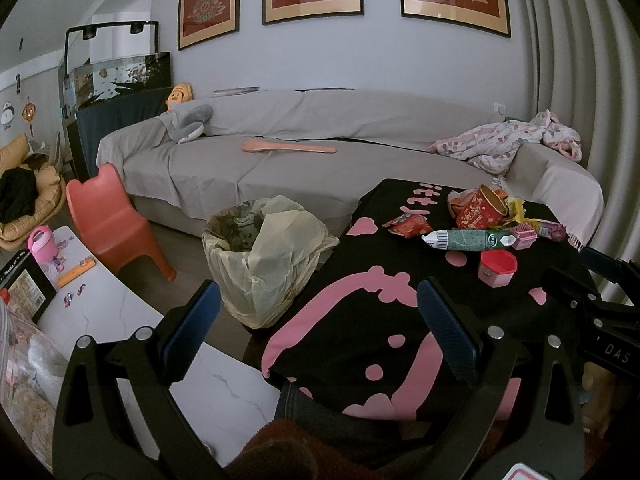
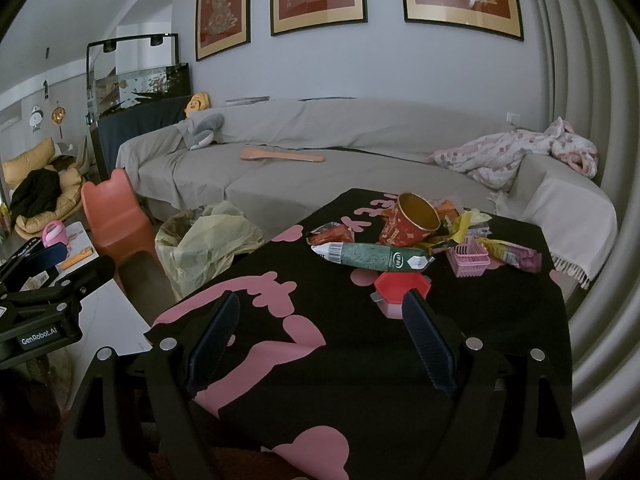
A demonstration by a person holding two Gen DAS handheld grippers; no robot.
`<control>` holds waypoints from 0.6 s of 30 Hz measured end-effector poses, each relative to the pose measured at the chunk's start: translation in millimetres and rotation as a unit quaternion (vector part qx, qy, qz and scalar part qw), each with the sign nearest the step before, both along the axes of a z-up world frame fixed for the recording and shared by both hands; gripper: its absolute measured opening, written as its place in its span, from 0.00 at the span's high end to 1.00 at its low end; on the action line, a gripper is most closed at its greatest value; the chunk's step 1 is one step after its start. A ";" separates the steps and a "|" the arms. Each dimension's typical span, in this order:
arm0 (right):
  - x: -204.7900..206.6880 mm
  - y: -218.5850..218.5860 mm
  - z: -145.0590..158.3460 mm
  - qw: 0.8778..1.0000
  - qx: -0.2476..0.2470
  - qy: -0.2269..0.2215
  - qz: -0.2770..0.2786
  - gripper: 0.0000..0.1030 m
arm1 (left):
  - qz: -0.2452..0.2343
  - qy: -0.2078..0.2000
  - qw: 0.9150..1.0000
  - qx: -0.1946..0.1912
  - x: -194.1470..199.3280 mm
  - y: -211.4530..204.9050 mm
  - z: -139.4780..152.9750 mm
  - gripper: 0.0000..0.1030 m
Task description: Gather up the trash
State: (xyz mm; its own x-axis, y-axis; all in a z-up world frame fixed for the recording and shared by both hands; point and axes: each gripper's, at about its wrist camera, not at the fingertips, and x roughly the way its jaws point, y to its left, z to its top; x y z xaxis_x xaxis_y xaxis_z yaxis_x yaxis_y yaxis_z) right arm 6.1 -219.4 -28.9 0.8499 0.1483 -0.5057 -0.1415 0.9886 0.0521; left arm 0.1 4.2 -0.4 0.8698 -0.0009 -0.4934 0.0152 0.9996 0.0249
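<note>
Both tools hover empty over the desk (image 2: 500, 312): the left hand-held gripper (image 1: 318, 320) and right hand-held gripper (image 2: 322, 332) gape wide; the trash pile (image 2: 404, 244) sits heaped at the far edge, just beside the lined bin (image 1: 260, 264), presumably for short drops.

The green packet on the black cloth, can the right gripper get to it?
Probably yes. The right gripper is open, and the green packet lies straight ahead on top of the cloth; only the small red box sits just before it.
</note>
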 end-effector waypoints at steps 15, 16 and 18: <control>10.1 -15.8 0.7 1.000 -0.003 0.001 -0.010 0.23 | -0.021 0.008 1.000 0.002 6.2 -5.6 -2.7 0.09; 9.5 -18.4 3.7 1.000 -0.006 0.000 -0.015 0.23 | -0.028 0.010 1.000 0.001 8.6 -6.7 -3.5 0.09; 16.7 -32.1 2.2 0.999 -0.021 -0.003 -0.034 0.23 | -0.041 0.013 0.999 -0.004 14.9 -8.7 -6.5 0.09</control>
